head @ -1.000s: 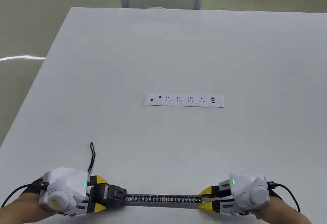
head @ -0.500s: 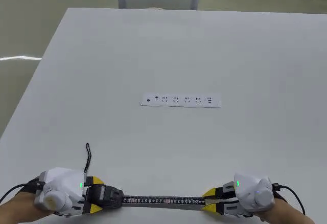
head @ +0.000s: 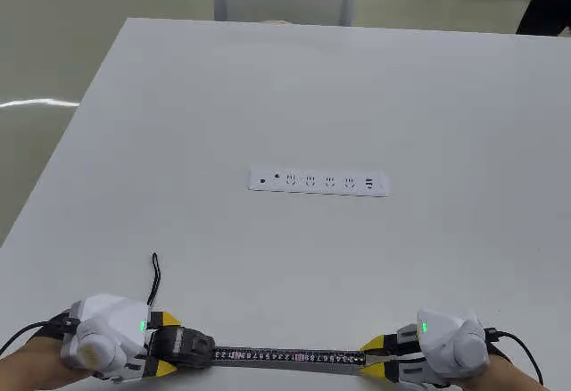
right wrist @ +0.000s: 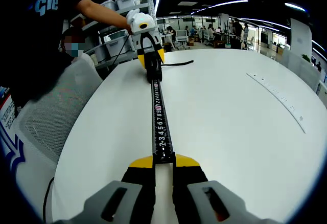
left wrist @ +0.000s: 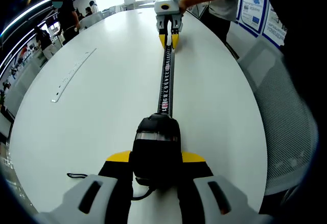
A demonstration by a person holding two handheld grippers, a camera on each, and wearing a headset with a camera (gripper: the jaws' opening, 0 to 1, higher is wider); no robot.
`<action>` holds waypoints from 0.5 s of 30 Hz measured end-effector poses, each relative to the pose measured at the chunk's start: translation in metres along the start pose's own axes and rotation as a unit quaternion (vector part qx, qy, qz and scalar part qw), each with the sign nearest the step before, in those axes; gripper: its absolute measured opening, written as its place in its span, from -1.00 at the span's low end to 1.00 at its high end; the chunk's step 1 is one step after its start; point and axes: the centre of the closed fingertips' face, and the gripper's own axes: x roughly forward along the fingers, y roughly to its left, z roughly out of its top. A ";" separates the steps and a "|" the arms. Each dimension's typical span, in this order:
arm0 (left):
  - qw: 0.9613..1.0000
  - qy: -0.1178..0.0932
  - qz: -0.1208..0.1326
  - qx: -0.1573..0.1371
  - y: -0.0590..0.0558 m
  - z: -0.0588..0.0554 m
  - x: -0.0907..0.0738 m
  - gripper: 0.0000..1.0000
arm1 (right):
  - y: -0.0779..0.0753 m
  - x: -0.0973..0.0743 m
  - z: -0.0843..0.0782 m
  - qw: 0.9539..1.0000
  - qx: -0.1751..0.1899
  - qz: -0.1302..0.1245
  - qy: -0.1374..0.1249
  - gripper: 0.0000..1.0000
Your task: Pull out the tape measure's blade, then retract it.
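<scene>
Lower left, your left gripper [head: 168, 345] is clamping its fingers on the black plastic tape-measure case [head: 187, 348]; lower right, your right gripper [head: 373, 358] is pinching the dark numbered blade [head: 285, 355].

A broad white worktop [head: 178, 123] fills most of the frame, its far edge near the top. A white power strip [head: 318, 182] lies flat at the centre. At the lower left, the black strap [head: 155, 277] of the tape measure [head: 183, 348] trails across the surface.

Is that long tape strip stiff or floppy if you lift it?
Probably fairly stiff: the blade runs straight between the case in the left claw and the right claw. It looks thin, so a sideways push would likely buckle it. Released, it may snap back.
</scene>
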 end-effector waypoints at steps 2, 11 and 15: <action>1.000 0.001 -0.001 0.001 0.000 -0.001 0.001 -0.42 | -0.001 0.001 -0.002 1.000 -0.001 0.001 0.001 -0.83; 1.000 0.004 0.001 -0.009 0.001 0.001 0.003 -0.41 | -0.010 0.005 -0.006 1.000 -0.016 -0.010 0.011 -0.80; 1.000 0.006 0.002 -0.014 0.001 0.001 0.003 -0.40 | -0.012 0.006 -0.007 0.999 -0.026 -0.011 0.018 -0.79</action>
